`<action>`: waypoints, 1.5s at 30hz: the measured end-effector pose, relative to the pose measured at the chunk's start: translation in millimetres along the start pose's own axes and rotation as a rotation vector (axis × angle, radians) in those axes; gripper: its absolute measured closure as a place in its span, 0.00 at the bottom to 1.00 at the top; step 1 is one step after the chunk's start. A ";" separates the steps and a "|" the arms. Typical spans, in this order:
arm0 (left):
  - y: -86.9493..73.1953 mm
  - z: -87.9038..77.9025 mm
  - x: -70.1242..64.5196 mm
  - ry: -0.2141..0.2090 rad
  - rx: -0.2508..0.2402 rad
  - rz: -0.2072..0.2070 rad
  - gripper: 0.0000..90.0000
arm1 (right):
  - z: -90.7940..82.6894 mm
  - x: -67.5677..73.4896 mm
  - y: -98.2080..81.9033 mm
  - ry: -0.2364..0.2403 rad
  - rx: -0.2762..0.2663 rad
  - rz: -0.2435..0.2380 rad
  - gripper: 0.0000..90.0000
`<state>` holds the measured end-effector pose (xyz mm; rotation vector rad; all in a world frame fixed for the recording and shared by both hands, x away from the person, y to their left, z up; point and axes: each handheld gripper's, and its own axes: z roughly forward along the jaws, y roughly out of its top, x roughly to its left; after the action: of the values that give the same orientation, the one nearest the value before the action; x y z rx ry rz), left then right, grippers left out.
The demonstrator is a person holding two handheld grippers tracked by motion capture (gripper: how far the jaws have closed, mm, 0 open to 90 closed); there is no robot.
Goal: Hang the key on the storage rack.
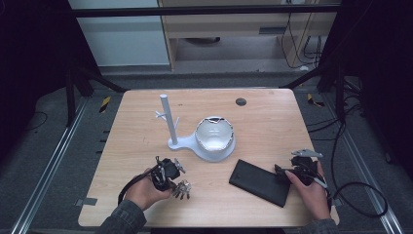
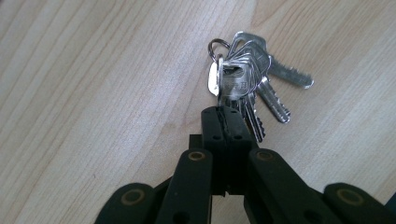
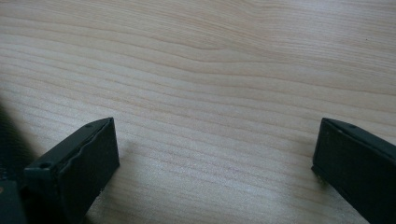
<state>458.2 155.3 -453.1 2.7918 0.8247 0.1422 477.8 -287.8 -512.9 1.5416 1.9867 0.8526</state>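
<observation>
Fingers of the left gripper [image 2: 225,122] are pressed together on the keys [image 2: 250,81], which lie on the table [image 1: 146,141] near its front edge, left of the middle. Grasping seems done; lifting and carrying are left, perhaps to the stand [image 1: 168,122]. Right gripper [image 3: 215,158] rests wide apart over bare wood near the front right corner, beside the wallet [image 1: 260,183]. Between keys and stand the way is free.

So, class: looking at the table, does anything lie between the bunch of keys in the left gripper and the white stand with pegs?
Nothing visible does. The left gripper is shut on the keys, and bare table lies between them and the white stand. The black case lies off to the right.
</observation>
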 end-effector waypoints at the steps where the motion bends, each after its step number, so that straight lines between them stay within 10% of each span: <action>1: 0.7 2.9 0.7 -0.001 0.007 0.001 0.99 | -0.1 0.0 0.0 0.000 0.001 -0.001 0.01; 21: -1.1 7.1 2.2 0.008 -0.050 0.004 1.00 | -0.3 1.2 -0.2 0.001 0.001 -0.001 0.01; 45: 19.1 -116.2 26.2 0.097 -0.094 0.036 1.00 | -0.3 2.0 -0.1 0.004 0.000 -0.002 0.00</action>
<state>471.9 176.0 -335.1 2.7307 0.7685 0.3161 477.0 -285.9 -512.8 1.5395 1.9910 0.8554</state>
